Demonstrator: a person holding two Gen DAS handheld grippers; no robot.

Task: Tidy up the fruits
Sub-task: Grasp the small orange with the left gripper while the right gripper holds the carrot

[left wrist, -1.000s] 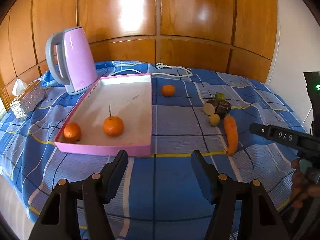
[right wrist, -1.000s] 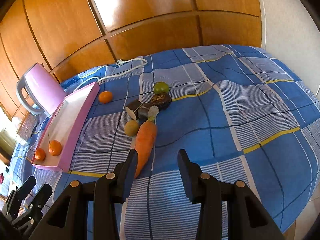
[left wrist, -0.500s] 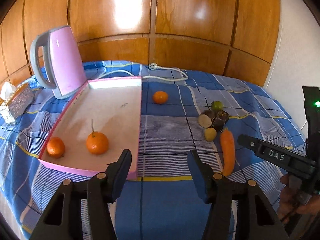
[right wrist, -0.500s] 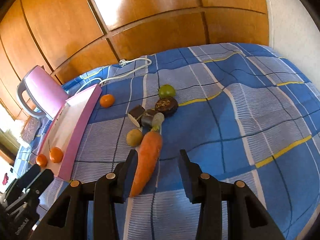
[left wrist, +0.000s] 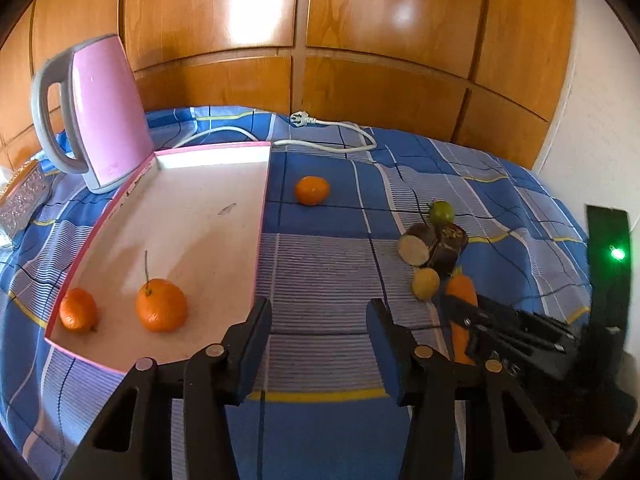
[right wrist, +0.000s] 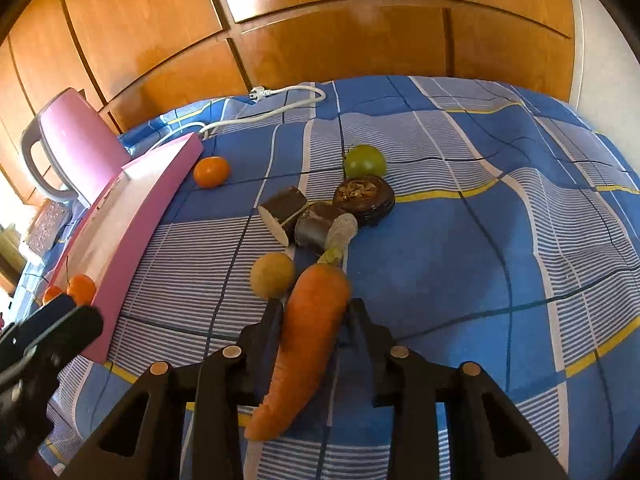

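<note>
My right gripper [right wrist: 316, 312] is shut on an orange carrot [right wrist: 312, 328] that lies on the blue checked cloth, its pads pressing both sides. Just beyond it lie a small yellow fruit [right wrist: 272, 274], cut dark-skinned pieces [right wrist: 284, 210], a dark round fruit [right wrist: 364, 194] and a green fruit [right wrist: 365, 160]. A loose orange [left wrist: 312, 190] sits right of the pink tray [left wrist: 262, 216], which holds two oranges [left wrist: 161, 305]. My left gripper [left wrist: 320, 320] hovers over the cloth by the tray's near right corner, its jaws closing with nothing between them.
A pink kettle [left wrist: 104, 116] stands behind the tray's left side, its white cable [left wrist: 332, 124] trailing along the back of the cloth. A patterned tissue box [left wrist: 20, 196] is at the far left. Wooden panels close off the back.
The right gripper moved forward and down over the carrot and shut on it. The left gripper shifted right along the tray's near edge while its jaws narrowed.
</note>
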